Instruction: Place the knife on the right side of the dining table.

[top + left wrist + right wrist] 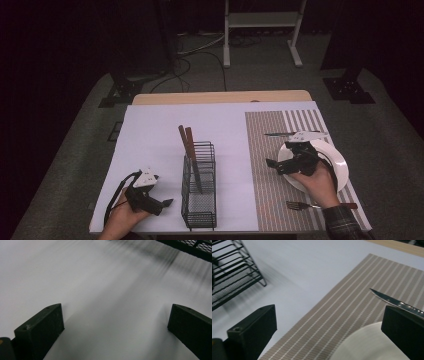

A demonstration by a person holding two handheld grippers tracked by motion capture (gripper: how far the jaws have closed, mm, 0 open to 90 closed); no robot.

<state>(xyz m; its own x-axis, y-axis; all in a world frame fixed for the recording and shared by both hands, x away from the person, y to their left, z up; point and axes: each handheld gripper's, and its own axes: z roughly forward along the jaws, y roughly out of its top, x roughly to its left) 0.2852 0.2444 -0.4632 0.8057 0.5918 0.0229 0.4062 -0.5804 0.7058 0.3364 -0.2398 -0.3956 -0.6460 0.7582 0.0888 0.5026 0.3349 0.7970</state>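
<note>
Both grippers are being held open and empty, the right gripper (272, 164) over the plate (341, 170), so the knife (397, 303) beyond is best approached squarely, while the left gripper (167, 202) is being rested near the rack (200, 200).

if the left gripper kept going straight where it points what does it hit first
Probably the wire rack. The left gripper is open, jaws aimed at the rack's near end, with bare white table cover between. Depth is hard to judge.

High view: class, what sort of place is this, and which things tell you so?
Probably a staged recording room, not a home dining room: a table set with a striped placemat, white plate and fork, beside floor cables and a metal stand.
</note>
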